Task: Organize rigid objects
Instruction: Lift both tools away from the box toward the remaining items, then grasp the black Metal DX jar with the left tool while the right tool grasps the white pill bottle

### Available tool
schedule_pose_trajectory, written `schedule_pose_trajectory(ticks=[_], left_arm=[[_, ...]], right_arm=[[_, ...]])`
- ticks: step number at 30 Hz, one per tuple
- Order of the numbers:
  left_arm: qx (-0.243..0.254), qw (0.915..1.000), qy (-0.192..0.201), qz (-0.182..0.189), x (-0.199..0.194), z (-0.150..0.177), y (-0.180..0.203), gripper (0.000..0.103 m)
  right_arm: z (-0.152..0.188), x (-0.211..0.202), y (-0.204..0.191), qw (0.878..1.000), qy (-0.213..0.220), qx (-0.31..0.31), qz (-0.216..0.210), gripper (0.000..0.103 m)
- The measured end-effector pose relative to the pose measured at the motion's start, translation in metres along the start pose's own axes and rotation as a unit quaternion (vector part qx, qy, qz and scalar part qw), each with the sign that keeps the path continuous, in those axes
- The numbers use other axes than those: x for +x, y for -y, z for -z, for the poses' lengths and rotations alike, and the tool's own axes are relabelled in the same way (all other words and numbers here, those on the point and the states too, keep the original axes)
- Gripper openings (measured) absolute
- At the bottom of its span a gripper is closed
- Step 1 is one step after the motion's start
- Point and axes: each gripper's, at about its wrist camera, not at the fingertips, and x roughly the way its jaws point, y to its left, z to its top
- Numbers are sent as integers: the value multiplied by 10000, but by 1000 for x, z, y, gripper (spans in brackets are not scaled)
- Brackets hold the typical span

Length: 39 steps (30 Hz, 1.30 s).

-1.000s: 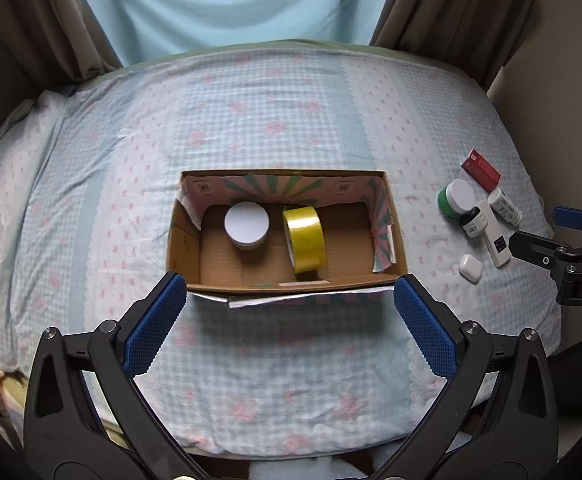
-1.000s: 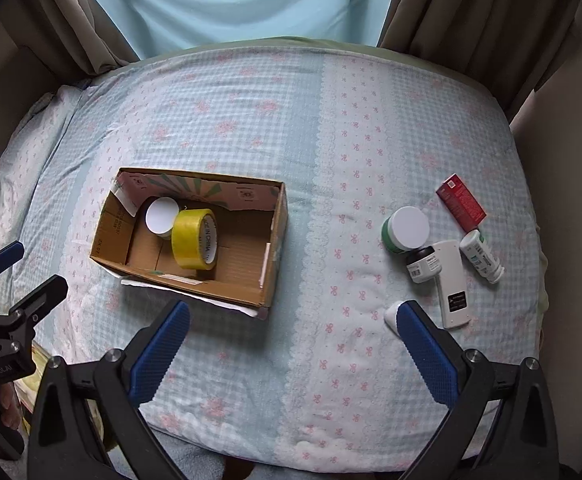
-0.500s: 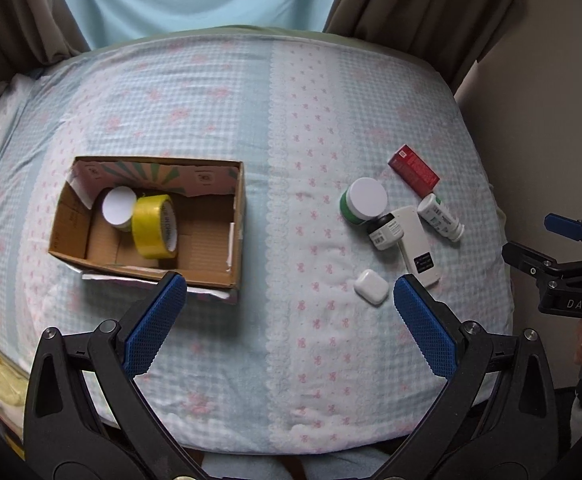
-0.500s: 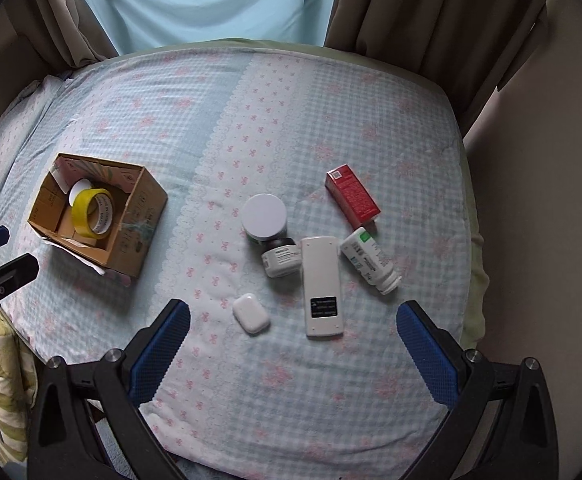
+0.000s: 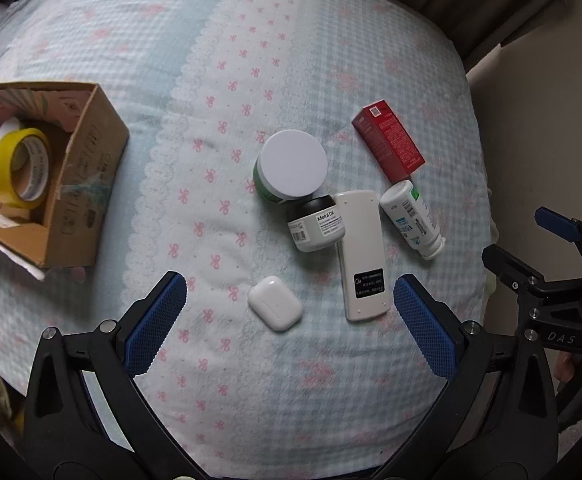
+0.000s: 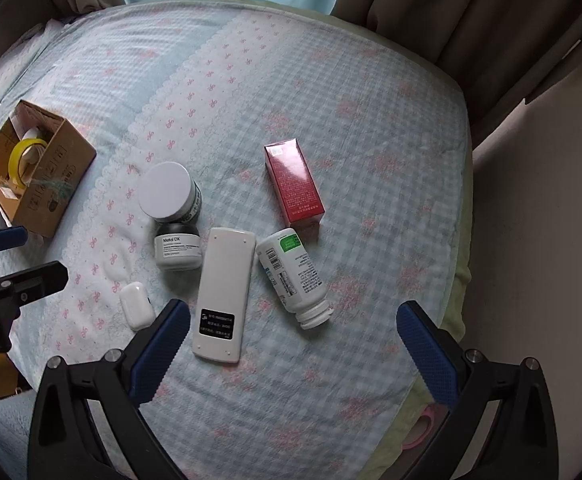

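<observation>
A cardboard box (image 5: 87, 184) (image 6: 57, 178) lies at the left with a yellow tape roll (image 5: 21, 168) (image 6: 23, 158) and a white round thing inside. On the bed lie a white earbud case (image 5: 275, 308) (image 6: 135, 306), a white remote (image 5: 361, 256) (image 6: 223, 294), a white-lidded green jar (image 5: 293, 168) (image 6: 167, 192), a small black-capped jar (image 5: 316, 226) (image 6: 178, 250), a white bottle on its side (image 5: 411, 218) (image 6: 293, 276) and a red carton (image 5: 389, 140) (image 6: 294, 182). My left gripper (image 5: 289, 308) is open, above the earbud case. My right gripper (image 6: 293, 336) is open, above the remote and bottle.
The bed has a pale blue checked cover (image 5: 251, 60) with pink bows. Brown curtains (image 6: 451, 12) hang behind, and a beige wall (image 6: 539, 200) runs along the bed's right edge. The other gripper shows at each view's side edge.
Both grippers have swung right, away from the box, and dropped closer to the cluster of loose items. Both stay open and empty.
</observation>
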Motion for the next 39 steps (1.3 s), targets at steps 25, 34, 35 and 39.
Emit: schedule_pose_trajectory(ticks=[25,34,35,39], left_arm=[[-1459,9839,-1027,-52,170,-32,-2,86],[-1317,9861,-998,157,175,-36,11,55],[-1296,9863,-1012,134,176,-38,13,55],[-1349,9851,-1049,214,179,-39,12,54]], right_arm=[[-16,170,3,9818,-1303,-1246,-601,67],[-19,175,-18,9754,-1448,-1576,-529,48],[-20,176,-22,9754,-1454,-1582,-500,48],[-26,180,-34,9759,-1494,-1522,-467,48]])
